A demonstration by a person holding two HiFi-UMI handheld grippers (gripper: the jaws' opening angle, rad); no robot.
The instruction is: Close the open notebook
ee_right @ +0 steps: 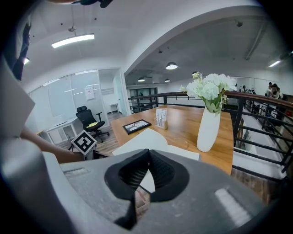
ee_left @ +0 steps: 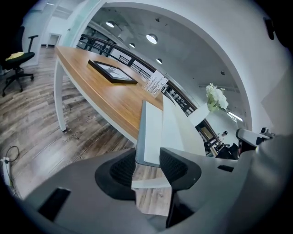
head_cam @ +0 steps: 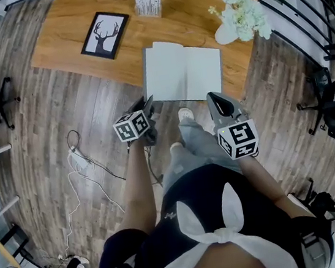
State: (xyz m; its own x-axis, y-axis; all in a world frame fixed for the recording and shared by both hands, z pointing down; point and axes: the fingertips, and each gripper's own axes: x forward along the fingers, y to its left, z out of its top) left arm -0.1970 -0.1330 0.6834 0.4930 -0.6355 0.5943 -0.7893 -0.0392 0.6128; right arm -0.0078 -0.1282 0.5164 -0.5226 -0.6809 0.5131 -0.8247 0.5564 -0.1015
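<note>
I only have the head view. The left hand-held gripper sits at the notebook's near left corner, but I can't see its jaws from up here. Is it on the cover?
Observer: Yes. In the left gripper view, the left hand-held gripper has the near left edge of the notebook between its jaws. The pads look pressed against it on both sides.
Operator: And the right one, by the other corner?
Observer: The right gripper view shows the right hand-held gripper with its jaws together at the tips and nothing between them. The open pages lie just ahead of it.
</note>
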